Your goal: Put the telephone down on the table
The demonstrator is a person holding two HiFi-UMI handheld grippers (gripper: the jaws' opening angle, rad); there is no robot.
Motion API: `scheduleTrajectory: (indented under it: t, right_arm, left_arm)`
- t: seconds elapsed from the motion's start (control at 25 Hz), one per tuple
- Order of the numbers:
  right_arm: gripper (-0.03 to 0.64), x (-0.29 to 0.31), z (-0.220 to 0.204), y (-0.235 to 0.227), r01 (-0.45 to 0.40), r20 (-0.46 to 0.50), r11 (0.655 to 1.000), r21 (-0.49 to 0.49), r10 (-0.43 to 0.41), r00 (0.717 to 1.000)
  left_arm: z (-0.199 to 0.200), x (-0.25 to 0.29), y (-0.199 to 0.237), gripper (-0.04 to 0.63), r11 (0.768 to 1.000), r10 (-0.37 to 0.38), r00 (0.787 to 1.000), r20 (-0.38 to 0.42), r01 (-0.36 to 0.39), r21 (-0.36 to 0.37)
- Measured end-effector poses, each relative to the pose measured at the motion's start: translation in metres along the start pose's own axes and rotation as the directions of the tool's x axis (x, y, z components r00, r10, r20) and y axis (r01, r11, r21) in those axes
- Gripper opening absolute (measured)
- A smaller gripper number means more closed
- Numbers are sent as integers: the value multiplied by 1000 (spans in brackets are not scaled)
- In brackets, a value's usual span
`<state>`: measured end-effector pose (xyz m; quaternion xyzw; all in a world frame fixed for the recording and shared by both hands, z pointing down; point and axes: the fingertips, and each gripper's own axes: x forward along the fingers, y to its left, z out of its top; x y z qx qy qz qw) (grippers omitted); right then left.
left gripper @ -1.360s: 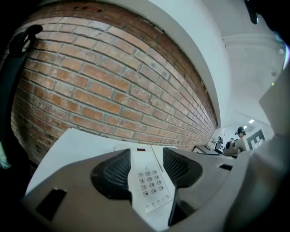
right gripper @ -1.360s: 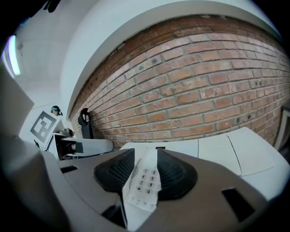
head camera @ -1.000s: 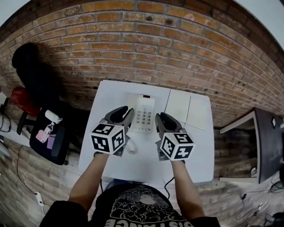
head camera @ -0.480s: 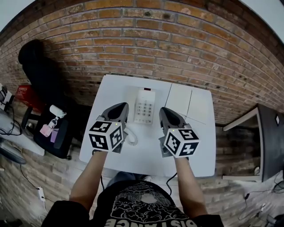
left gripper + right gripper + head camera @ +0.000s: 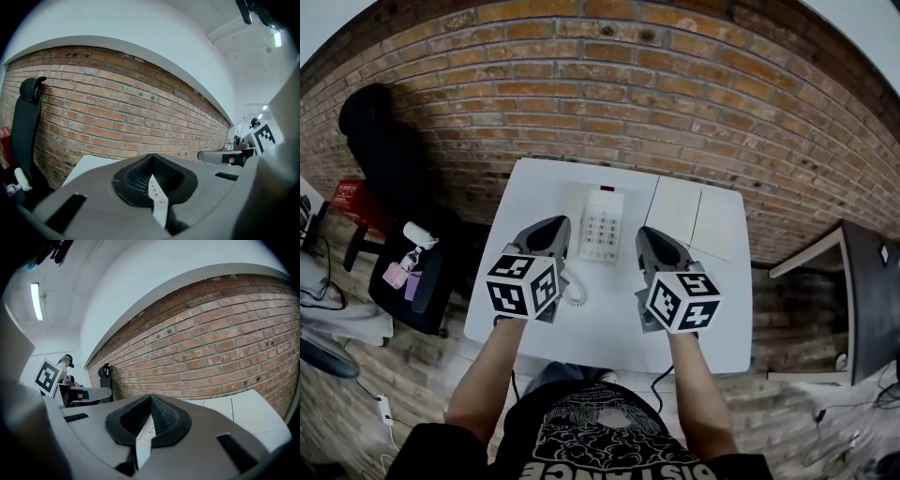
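Head view: the telephone (image 5: pixel 604 225) lies flat on the white desk (image 5: pixel 609 323), keypad up, in the half of the desk nearer the brick wall (image 5: pixel 628 94). Its coiled cord (image 5: pixel 575 292) trails from its left side toward the person and rests on the desk surface. The left claw (image 5: pixel 549 231) is positioned just left of the telephone and the right claw (image 5: pixel 647 240) just right of it. Both point toward the wall, and neither is in contact with the telephone. Two pale rectangular sheets or panels (image 5: pixel 694 220) lie flat to the right of the telephone; which of the two they are cannot be determined. A black office chair (image 5: pixel 408 281) stands on the floor well to the left of the telephone, off the desk. Left gripper view: the left claw (image 5: pixel 151 161) has its jaws pressed together with nothing between them, and the desk edge and brick wall lie beyond. Right gripper view: the right claw (image 5: pixel 150 401) likewise has its jaws together and empty, with the pale sheets showing past its right side.
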<state>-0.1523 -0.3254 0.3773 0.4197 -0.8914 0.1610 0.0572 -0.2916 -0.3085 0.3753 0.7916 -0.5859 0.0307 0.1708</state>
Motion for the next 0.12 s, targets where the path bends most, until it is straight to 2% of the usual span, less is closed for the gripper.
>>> scheduleTrajectory:
  t: [0.12]
  right_arm:
    - [2,0,1,-1,0,3,1000,0,0,1000]
  left_arm:
    - [0,1,-1,7,1000,-1,1000,0,1,2]
